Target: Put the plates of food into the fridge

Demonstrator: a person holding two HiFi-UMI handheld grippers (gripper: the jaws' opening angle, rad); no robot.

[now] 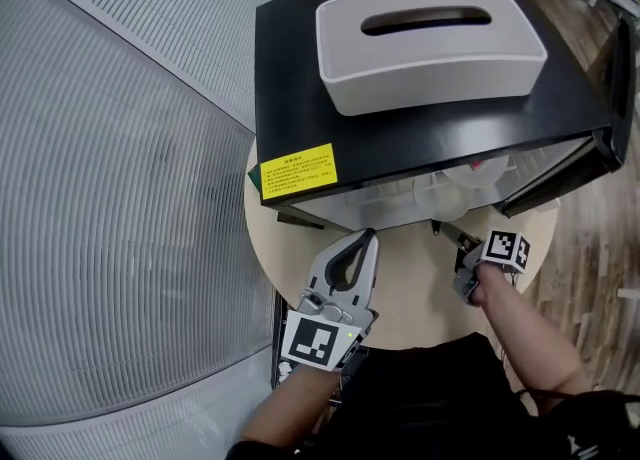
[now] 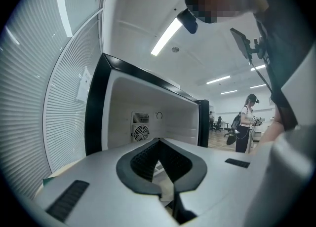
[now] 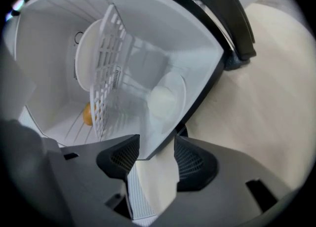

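— How are our two grippers set?
— Our left hand-held gripper [image 2: 159,142] is closed on nothing. We hold it level over the counter's [image 1: 420,293] near edge, pointing into the open fridge [image 1: 300,68]. Our right hand-held gripper [image 3: 150,152] is half open, rolled and tipped downward at the counter's right edge. The fridge's white lower corner sits between its jaws, unpinched.
— And the food?
— Inside already: one plate [image 3: 170,97] lies low, and a second plate [image 3: 83,60] is behind the wire shelf [image 3: 106,73].

Round pale table [image 1: 415,278] at the centre of it all. Just left of the table, a curving wall of fine grey slats [image 1: 100,198] sweeps past. Right of it, wood-plank floor [image 1: 595,248]. High over the table, long strip lights [image 2: 167,36] glow on a white ceiling [image 2: 138,4].
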